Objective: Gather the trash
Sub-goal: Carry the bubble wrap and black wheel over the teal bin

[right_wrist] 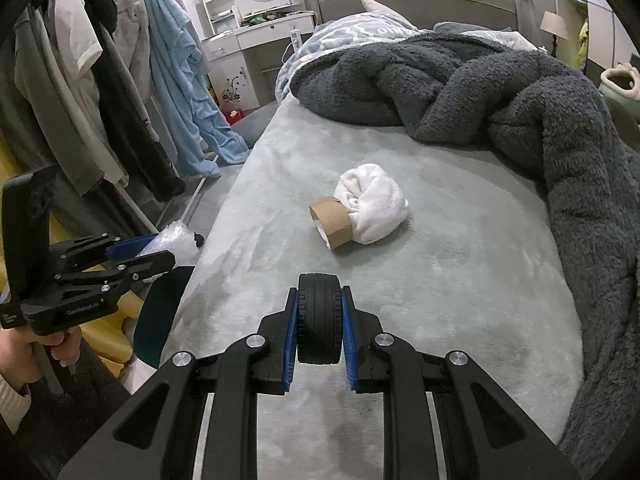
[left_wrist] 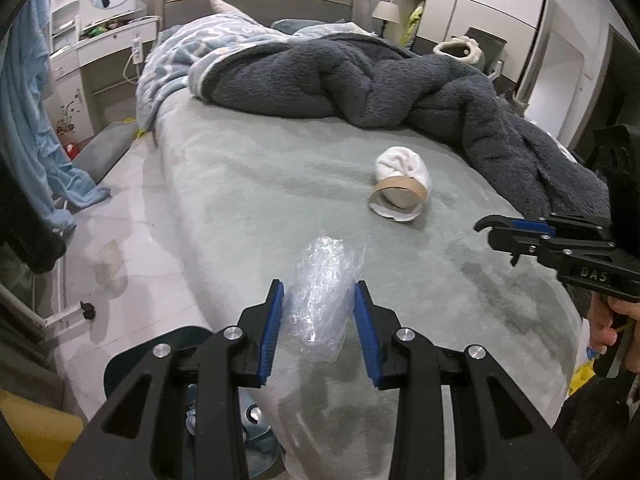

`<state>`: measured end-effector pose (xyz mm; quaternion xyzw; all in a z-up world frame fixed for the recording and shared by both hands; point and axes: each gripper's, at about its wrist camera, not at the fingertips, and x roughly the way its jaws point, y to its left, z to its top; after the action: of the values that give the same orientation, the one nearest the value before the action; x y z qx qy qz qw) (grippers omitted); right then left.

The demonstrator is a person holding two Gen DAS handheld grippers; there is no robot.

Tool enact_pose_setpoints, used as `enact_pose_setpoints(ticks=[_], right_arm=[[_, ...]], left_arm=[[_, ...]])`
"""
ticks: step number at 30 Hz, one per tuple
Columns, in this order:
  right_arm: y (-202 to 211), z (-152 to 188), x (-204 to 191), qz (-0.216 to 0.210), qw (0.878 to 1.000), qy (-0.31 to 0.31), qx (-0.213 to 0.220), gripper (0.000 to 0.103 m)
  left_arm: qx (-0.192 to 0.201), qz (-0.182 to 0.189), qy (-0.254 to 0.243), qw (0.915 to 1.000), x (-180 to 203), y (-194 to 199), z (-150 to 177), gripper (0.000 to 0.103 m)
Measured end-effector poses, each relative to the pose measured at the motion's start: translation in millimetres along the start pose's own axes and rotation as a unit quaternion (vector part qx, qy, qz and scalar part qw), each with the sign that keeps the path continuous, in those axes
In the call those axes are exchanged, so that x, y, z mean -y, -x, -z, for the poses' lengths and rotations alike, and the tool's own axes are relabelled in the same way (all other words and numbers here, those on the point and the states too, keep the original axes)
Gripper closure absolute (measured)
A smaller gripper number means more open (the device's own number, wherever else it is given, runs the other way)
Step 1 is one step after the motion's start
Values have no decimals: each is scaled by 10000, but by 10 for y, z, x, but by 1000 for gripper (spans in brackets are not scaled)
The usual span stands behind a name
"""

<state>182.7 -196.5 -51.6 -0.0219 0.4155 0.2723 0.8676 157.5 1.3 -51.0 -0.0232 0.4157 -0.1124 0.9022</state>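
Observation:
My left gripper (left_wrist: 319,292) is shut on a crumpled wad of clear plastic wrap (left_wrist: 322,300), held above the left edge of the bed. It shows again in the right wrist view as the left gripper (right_wrist: 168,254) with the plastic wrap (right_wrist: 174,240) between its blue pads. My right gripper (right_wrist: 320,296) is shut on a small black toy tyre (right_wrist: 319,322) over the grey bed sheet (right_wrist: 460,280). From the left wrist view the right gripper (left_wrist: 486,232) comes in from the right edge. A cardboard roll stuffed with white tissue (right_wrist: 360,210) lies mid-bed; the same cardboard roll (left_wrist: 400,192) appears ahead.
A dark grey fluffy blanket (right_wrist: 520,92) is piled across the far and right side of the bed. Clothes hang on a rack (right_wrist: 100,80) at left. A dark teal bin rim (right_wrist: 154,316) stands beside the bed, with the floor (left_wrist: 120,256) below.

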Motion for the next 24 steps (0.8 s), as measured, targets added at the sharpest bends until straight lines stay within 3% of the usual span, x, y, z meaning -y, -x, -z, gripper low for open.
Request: enact_pose_setpoints(ticks=[13,24], right_arm=[[14,-59,-128,-72,9999,69,17,83],[-63,-190,-420,-260,9994,243,30,83]], left_arm=[[-128,-279,92,9995,-163,-58,94,65],[-488,-488,373,9969,-451,-135,273,65]])
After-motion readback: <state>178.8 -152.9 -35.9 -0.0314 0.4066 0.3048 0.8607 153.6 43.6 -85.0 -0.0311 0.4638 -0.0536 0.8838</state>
